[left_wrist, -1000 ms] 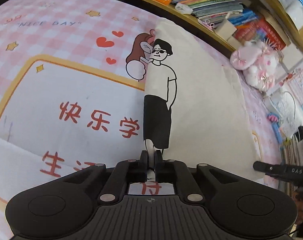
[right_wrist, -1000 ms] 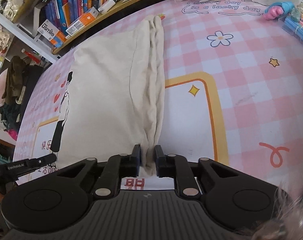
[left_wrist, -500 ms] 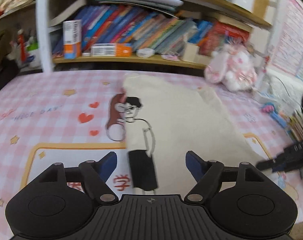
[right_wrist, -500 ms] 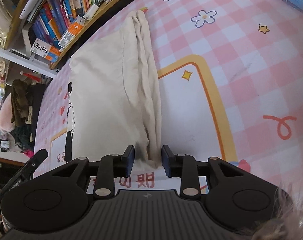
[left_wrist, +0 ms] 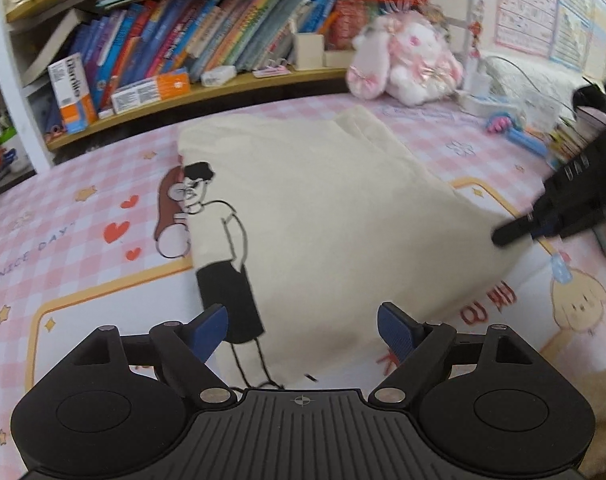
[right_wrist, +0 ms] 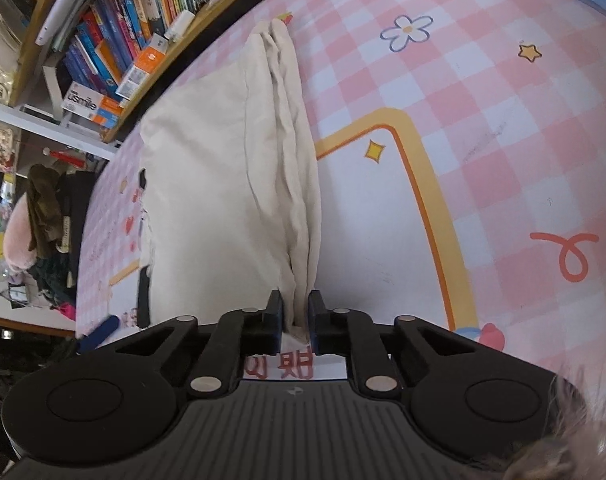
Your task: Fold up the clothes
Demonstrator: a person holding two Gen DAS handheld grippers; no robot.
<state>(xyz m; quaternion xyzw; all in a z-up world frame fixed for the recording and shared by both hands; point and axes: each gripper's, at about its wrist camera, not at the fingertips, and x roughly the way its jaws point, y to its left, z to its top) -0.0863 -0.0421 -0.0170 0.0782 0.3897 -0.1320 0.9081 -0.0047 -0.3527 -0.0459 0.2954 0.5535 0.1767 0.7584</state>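
A folded cream shirt [left_wrist: 335,216] with a cartoon print [left_wrist: 219,256] lies on a pink checked table [right_wrist: 483,128] before a bookshelf [left_wrist: 175,52]. The left claw [left_wrist: 303,328] hangs released above the shirt's near edge, blue pads [left_wrist: 211,326] wide apart. The right claw [right_wrist: 295,312] is clenched on the shirt's bunched right edge. A plush rabbit [left_wrist: 407,64] sits by the shelf.
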